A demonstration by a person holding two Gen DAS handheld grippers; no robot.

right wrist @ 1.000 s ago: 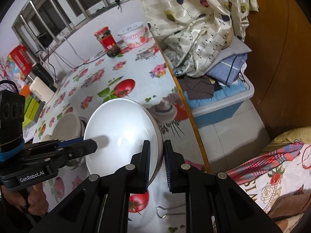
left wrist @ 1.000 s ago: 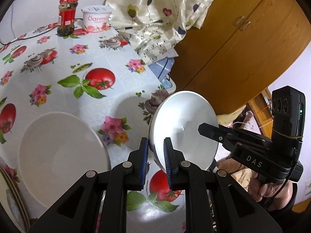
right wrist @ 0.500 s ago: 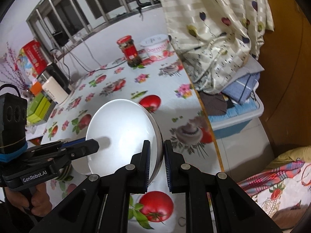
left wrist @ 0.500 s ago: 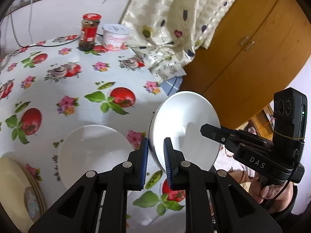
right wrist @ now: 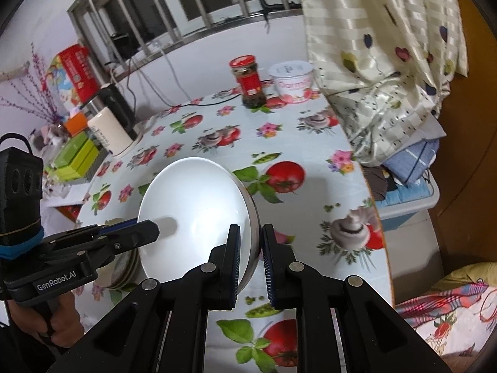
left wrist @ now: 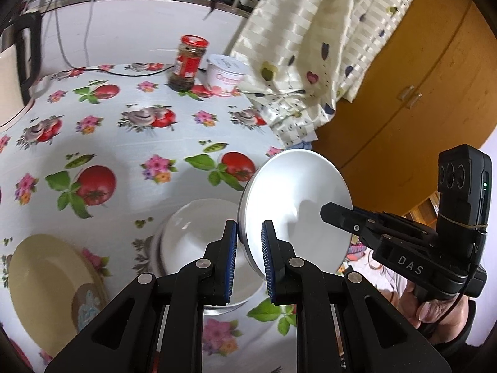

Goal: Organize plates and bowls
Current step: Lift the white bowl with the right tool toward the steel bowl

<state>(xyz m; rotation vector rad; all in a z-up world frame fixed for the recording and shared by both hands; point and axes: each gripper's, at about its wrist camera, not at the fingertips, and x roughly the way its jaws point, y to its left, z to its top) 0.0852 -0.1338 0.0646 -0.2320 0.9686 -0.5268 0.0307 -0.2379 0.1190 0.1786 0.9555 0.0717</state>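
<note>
Slip risk: round white ceramic bowl, tilted on edge, rim pinched by left tool and right tool; above stacked white bowls on bench; uneven release chips stack.

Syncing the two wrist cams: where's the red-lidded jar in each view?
Left wrist: red-lidded jar stands top centre, at the table's far edge, left of the white tub.
Right wrist: jar top centre, again just left of the tub.
Shared landmark: the white tub beside the curtain.
</note>
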